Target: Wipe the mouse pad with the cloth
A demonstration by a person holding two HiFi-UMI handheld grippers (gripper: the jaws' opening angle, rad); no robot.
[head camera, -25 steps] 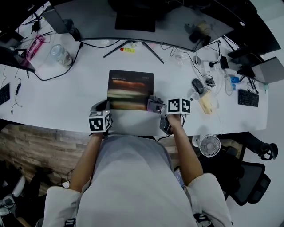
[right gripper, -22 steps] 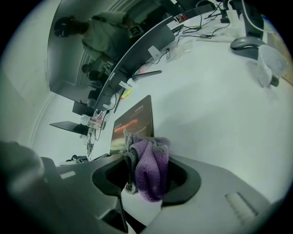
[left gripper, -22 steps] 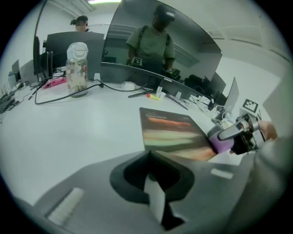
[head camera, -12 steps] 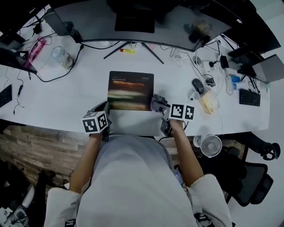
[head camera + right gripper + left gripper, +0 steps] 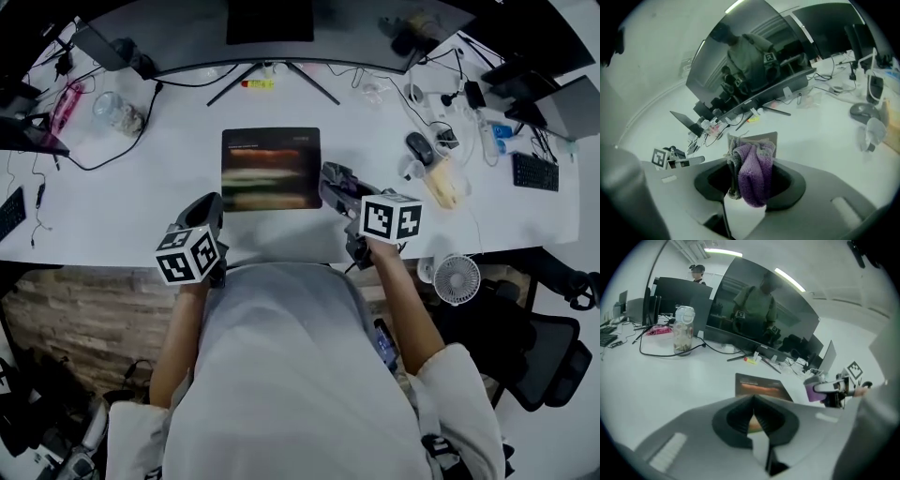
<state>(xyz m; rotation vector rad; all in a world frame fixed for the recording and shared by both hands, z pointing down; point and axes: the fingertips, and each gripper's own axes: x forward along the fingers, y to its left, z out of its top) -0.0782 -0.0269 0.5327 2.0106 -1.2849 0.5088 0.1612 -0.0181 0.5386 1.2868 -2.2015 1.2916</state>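
The mouse pad (image 5: pixel 270 169) lies flat on the desk (image 5: pixel 122 202), bare white surface to its left and front. Right gripper (image 5: pixel 333 183) clamps the purple cloth (image 5: pixel 752 173) just beside the pad's right edge. Left gripper (image 5: pixel 208 211), jaws together and empty, hangs near the front-left corner.

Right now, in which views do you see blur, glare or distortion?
Head view: the mouse pad print looks smeared, and I cannot tell whether that is blur or the design; the corners are dark. Left gripper view: strong fisheye bending, and a ceiling light reflected in the monitor. Right gripper view: the cloth is fairly sharp, and the edges are curved and dark.
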